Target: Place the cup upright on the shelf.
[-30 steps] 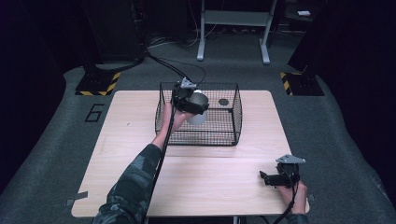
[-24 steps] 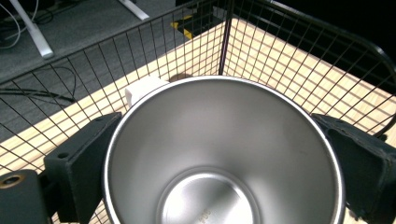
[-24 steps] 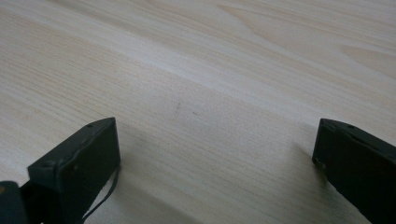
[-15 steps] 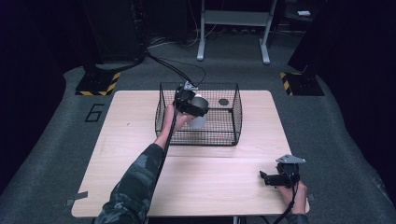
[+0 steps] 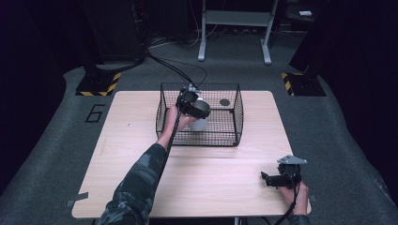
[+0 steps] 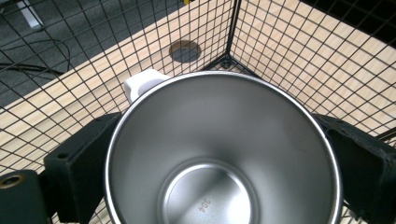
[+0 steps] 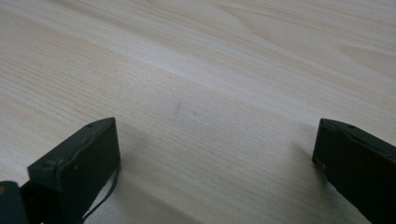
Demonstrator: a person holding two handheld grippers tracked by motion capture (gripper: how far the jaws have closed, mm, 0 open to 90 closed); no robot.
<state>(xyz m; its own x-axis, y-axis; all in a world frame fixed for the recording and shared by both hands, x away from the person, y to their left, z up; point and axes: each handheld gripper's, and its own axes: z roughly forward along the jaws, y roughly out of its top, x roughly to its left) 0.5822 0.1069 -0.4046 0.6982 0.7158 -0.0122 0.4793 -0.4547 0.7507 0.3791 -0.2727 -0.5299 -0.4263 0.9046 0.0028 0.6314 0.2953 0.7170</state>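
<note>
- The step in hand looks like setting the steel cup [image 6: 224,149] down inside the wire basket [image 5: 162,110]. To my eye it is best lowered straight, mouth level, until its base meets the basket floor, and only then let go.
- The left gripper [image 5: 192,104] is over the left part of the basket, with the cup showing pale just below and to the right of it in the high view. The descent should stay off the left wall so neither fingers nor cup catch the mesh.
- In the left gripper view the cup sits squarely between the two black fingers [image 6: 79,163], one pressed to each side of its wall just under the rim. They are closed onto it at about the cup's own width.
- The white handle [image 6: 142,83] juts from the far side of the cup, clear of both fingers, toward a dark round disc [image 6: 185,50] lying near the basket's far corner. I would keep the cup short of that disc.
- Whether the base already touches the basket floor cannot be told, so a slow release seems wise.
- The right gripper [image 5: 272,179] rests at the near right of the table [image 5: 122,140], well apart from the basket. Its fingers [image 7: 77,163] are spread wide over bare wood with nothing between them.
</note>
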